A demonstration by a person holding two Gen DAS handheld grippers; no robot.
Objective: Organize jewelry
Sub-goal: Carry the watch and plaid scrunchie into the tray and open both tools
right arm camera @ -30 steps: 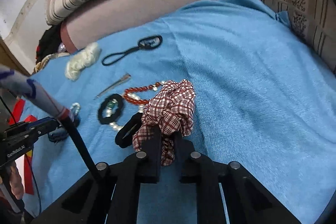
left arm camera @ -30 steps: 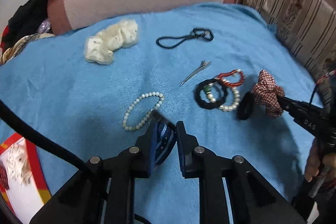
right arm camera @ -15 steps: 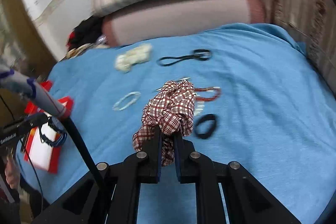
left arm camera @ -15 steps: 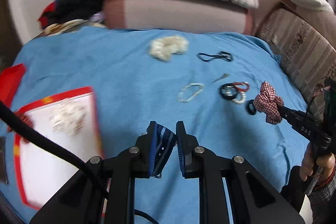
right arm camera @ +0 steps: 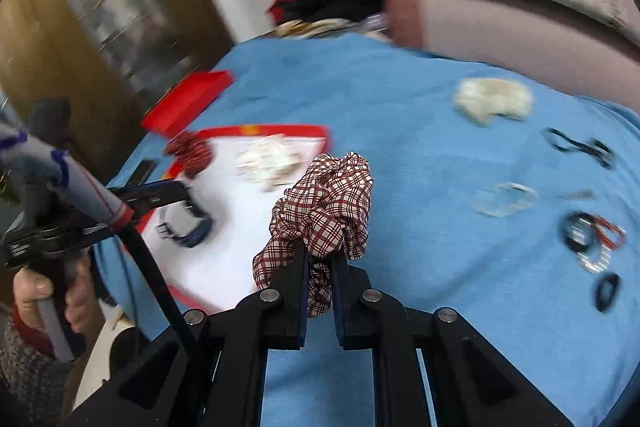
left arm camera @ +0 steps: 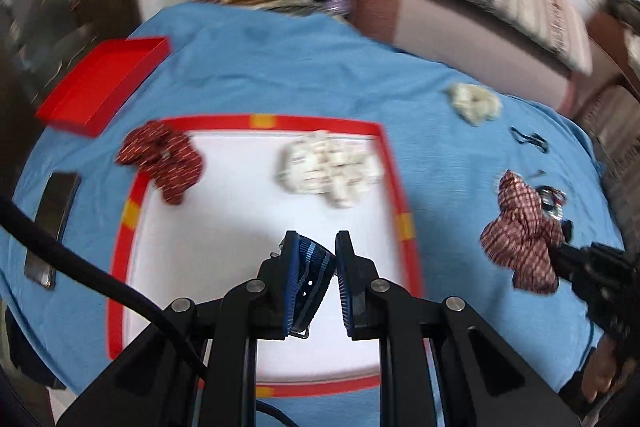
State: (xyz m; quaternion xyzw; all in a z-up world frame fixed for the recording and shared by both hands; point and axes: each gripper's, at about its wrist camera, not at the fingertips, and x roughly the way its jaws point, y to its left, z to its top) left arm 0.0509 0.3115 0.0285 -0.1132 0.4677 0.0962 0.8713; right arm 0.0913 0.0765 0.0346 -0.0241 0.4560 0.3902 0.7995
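Note:
My left gripper (left arm camera: pixel 316 251) is shut on a blue striped band (left arm camera: pixel 306 279) and holds it over the white, red-rimmed tray (left arm camera: pixel 256 121). The band also shows in the right wrist view (right arm camera: pixel 188 227), hanging from that gripper above the tray (right arm camera: pixel 224 263). My right gripper (right arm camera: pixel 322 255) is shut on a red-and-white checked scrunchie (right arm camera: pixel 324 203), held above the blue cloth to the right of the tray; it also shows in the left wrist view (left arm camera: pixel 520 227). In the tray lie a dark red scrunchie (left arm camera: pixel 164 159) and a cream scrunchie (left arm camera: pixel 328 167).
On the blue cloth (right arm camera: pixel 420 107) lie a cream scrunchie (right arm camera: pixel 494 101), a black hair tie (right arm camera: pixel 580 145), a pale bead bracelet (right arm camera: pixel 504 201), a pile of bracelets (right arm camera: pixel 592 239) and a black ring (right arm camera: pixel 606 291). A red lid (left arm camera: pixel 104 83) and a phone (left arm camera: pixel 52 227) lie left of the tray.
Both grippers have swung left, away from the jewelry pile. The left one has carried the blue band from the cloth to over the tray. The right one carries the checked scrunchie toward it.

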